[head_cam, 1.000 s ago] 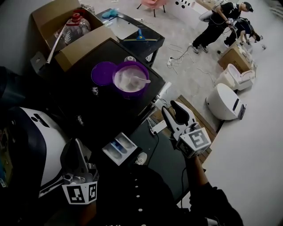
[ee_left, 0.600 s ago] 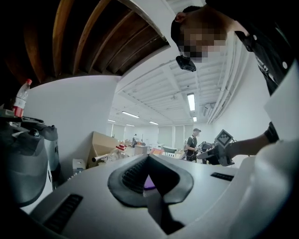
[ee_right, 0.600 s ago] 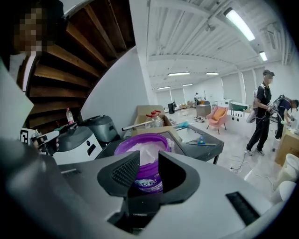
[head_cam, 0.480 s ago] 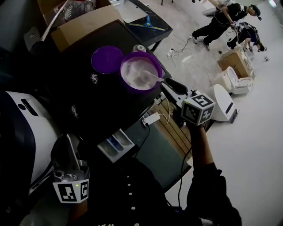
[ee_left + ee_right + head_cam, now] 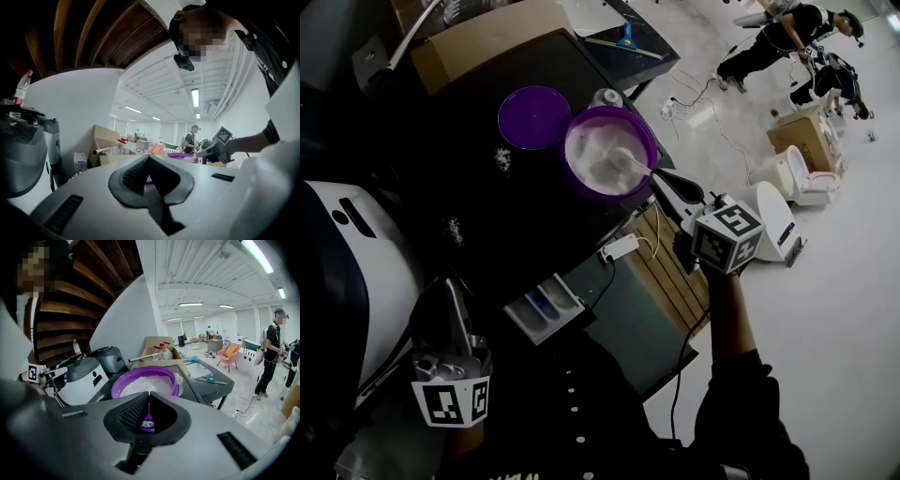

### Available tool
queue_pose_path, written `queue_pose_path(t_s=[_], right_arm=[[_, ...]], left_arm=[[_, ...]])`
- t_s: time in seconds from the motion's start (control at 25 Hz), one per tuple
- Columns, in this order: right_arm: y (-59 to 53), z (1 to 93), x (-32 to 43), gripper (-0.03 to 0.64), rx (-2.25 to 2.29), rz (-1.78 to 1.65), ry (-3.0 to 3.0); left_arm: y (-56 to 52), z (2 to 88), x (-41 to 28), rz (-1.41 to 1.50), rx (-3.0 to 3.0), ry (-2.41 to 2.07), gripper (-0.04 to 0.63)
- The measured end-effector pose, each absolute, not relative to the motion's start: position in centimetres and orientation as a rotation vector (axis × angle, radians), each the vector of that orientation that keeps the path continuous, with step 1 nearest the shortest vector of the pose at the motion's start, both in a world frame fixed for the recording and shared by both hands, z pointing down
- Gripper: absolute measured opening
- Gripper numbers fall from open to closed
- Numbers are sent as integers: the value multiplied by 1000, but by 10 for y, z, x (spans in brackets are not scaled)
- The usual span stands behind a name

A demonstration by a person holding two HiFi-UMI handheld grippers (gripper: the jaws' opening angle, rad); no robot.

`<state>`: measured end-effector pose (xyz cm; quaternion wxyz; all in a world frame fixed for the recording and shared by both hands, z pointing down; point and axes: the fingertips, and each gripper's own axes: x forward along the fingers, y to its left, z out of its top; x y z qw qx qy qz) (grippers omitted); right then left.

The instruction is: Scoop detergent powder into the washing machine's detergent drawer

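Observation:
A purple tub (image 5: pixel 643 137) of white powder stands on the dark table (image 5: pixel 525 216), with its purple lid (image 5: pixel 534 117) beside it. A white scoop (image 5: pixel 630 161) lies in the powder, its handle pointing at my right gripper (image 5: pixel 660 178). That gripper's jaws have just been closing and now pinch the end of the handle at the tub's rim (image 5: pixel 164 373). My left gripper (image 5: pixel 449 284) hovers shut and empty at the lower left, beside the washing machine (image 5: pixel 347 253). The pulled-out detergent drawer (image 5: pixel 546 309) lies between the two grippers. In the left gripper view the left gripper (image 5: pixel 149 157) shows its pads meeting.
Cardboard boxes (image 5: pixel 487 42) line the table's far edge, and a small side table (image 5: pixel 628 42) stands behind. A power strip (image 5: pixel 621 250) and a wooden pallet (image 5: pixel 670 272) lie below the right gripper. White appliances (image 5: pixel 792 220) sit on the floor, with people (image 5: pixel 769 47) at the back right.
My right gripper has travelled up to the tub and its open jaws have shut on the scoop's handle. The left gripper has sunk a little at the lower left.

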<state>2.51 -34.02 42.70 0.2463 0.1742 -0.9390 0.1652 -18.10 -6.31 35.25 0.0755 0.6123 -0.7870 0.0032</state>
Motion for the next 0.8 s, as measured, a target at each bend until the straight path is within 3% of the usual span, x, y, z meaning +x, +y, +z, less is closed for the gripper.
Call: queue_pose_path(t_s=[0.44,0.8], right_arm=[[-331,395,-6,32,257,-200,-2421],[-332,412,-19,31,225,-264,-2304]], left_arm=[[-66,361,-181,17,1825,-2335,13],[-64,369,-189,20,1805,-2332,13]])
